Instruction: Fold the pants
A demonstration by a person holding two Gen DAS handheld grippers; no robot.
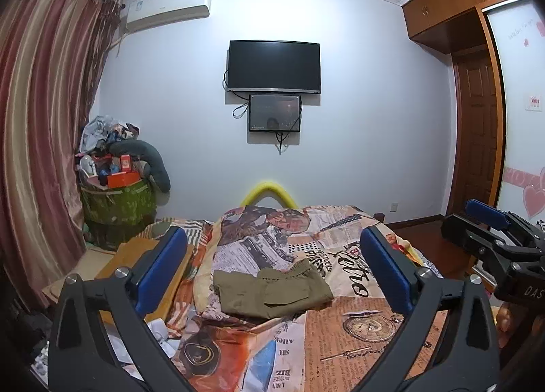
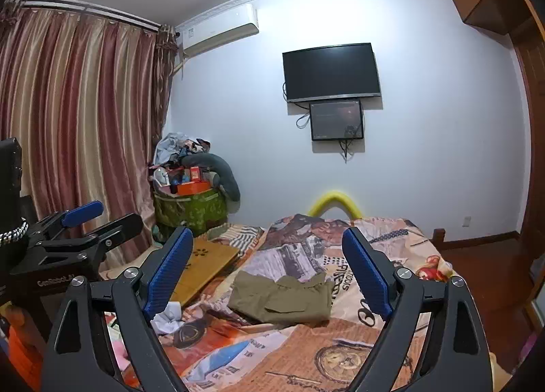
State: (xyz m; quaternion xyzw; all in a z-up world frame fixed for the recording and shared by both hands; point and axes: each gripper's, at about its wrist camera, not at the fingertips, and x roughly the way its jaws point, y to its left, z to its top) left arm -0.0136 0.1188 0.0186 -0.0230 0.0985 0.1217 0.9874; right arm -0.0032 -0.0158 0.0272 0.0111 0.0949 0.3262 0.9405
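Folded olive pants (image 1: 272,289) lie on a patterned bedspread (image 1: 357,334). The left gripper (image 1: 272,272) and right gripper (image 2: 269,272) hover near, jaws released, grasping nothing.

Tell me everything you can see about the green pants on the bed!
The pants are olive green and look like soft, sturdy cloth. They are folded into a compact, roughly rectangular bundle lying flat on the printed bedspread. A stretchy gathered waistband shows along the far edge, and a flap pocket faces up near the front. One corner sticks out a little, so the fold is not perfectly neat. Only the bedspread touches them; neither tool is on them.
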